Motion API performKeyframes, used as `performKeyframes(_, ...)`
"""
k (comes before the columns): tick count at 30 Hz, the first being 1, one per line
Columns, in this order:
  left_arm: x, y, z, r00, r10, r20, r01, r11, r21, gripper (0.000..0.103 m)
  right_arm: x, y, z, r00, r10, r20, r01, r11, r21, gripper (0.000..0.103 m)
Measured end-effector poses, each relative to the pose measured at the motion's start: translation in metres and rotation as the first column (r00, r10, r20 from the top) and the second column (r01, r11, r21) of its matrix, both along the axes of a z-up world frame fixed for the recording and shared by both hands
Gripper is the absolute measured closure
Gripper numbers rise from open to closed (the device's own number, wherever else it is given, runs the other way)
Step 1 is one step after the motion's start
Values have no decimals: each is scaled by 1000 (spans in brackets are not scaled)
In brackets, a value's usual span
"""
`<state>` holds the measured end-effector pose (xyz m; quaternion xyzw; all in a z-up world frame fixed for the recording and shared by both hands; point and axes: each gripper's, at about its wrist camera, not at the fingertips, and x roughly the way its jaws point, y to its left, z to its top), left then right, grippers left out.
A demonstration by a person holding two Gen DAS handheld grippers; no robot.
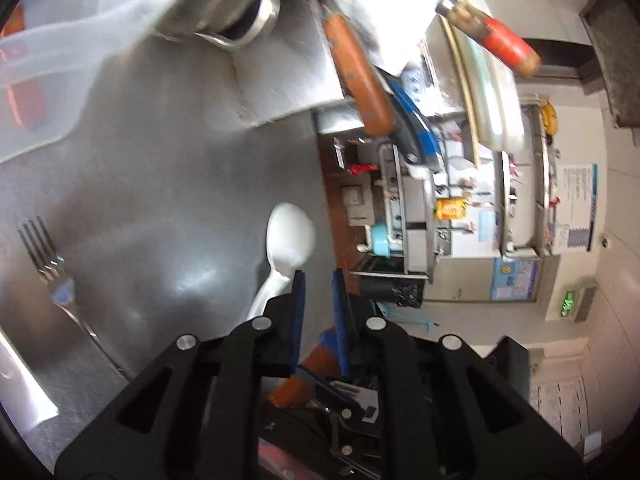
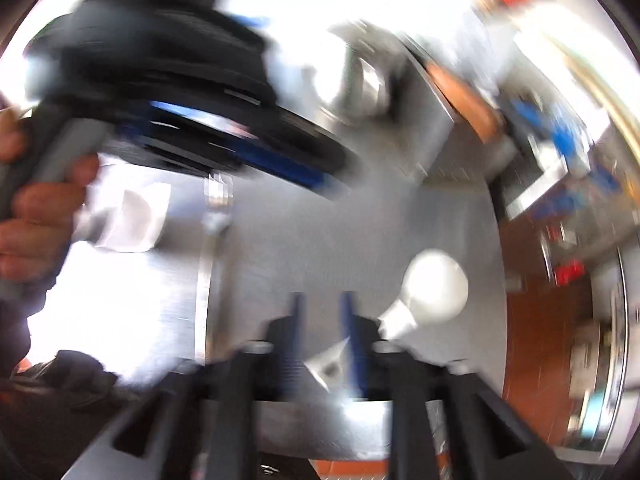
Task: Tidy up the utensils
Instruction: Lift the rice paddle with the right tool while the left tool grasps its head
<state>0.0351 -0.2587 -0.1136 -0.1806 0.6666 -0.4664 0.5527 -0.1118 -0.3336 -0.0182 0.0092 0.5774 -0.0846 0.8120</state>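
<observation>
A white plastic spoon [image 1: 287, 240] lies on the steel table [image 1: 160, 184], bowl away from me. My left gripper [image 1: 318, 276] hangs just right of its handle, jaws a narrow gap apart and empty. A metal fork [image 1: 48, 264] lies at the far left. In the blurred right wrist view the spoon [image 2: 434, 286] sits just right of my right gripper [image 2: 322, 300], whose jaws stand slightly apart with nothing between the tips. The fork [image 2: 216, 208] lies left of centre. The left gripper [image 2: 208, 120] crosses the upper left, held by a hand [image 2: 36, 220].
A steel holder [image 1: 280, 60] at the table's back carries orange-handled knives [image 1: 360, 80] and a red-handled cleaver [image 1: 496, 40]. A clear plastic container [image 1: 52, 60] stands at upper left. The table edge [image 1: 324, 200] runs just right of the spoon, with brown floor and shelving beyond.
</observation>
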Motion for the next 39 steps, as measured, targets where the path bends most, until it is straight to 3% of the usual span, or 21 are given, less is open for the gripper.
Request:
performKeyframes(1,4,3,-2,1000,12,20,-12,999,32,90,-3,-9,-6,998,-56,-14,56,998,0,27)
performKeyframes(3,10,8,-4,998,41,47,-45,995,93,62,-11,-31,-21,987,-157,-42,158,987,34,27)
performKeyframes(4,13,8,-6,997,56,59,-62,992,113,24,-15,-37,-25,979,-197,-51,200,977,67,27)
performKeyframes(5,15,8,-6,995,66,73,-74,991,114,8,-19,-47,-30,969,-238,-59,243,964,103,27)
performKeyframes(10,10,-18,-5,993,-24,118,9,992,130,8,-25,-77,-52,917,-386,-102,399,892,212,27)
performKeyframes(15,-4,-41,-10,987,-103,122,84,985,151,8,-3,-58,-76,928,-346,-136,362,924,125,29)
performKeyframes(16,-7,-44,-11,986,-114,120,95,983,154,8,0,-51,-80,935,-323,-148,341,932,121,37)
performKeyframes(17,-9,-45,-13,985,-124,118,105,982,159,8,2,-44,-85,940,-297,-169,319,940,122,56)
performKeyframes(18,-11,-47,-15,985,-132,114,112,980,166,8,4,-40,-90,942,-275,-190,303,943,137,58)
performKeyframes(20,-14,-49,-23,985,-144,96,126,976,177,8,6,-27,-89,954,-244,-175,264,959,102,73)
performKeyframes(22,-15,-50,-34,986,-158,51,146,972,182,8,6,-19,-88,964,-202,-173,225,967,123,79)
performKeyframes(26,-21,-50,-66,978,-175,-115,192,967,166,8,4,6,-86,976,-130,-176,151,982,111,79)
performKeyframes(29,-30,-45,-84,966,-172,-193,203,968,150,8,3,6,-84,975,-140,-171,163,978,129,79)
performKeyframes(37,-41,-48,-110,957,-129,-260,175,972,158,8,0,7,-74,976,-145,-160,189,932,309,79)
performKeyframes(39,-44,-50,-113,955,-130,-268,176,972,156,18,-2,10,-73,977,-139,-161,185,929,322,79)
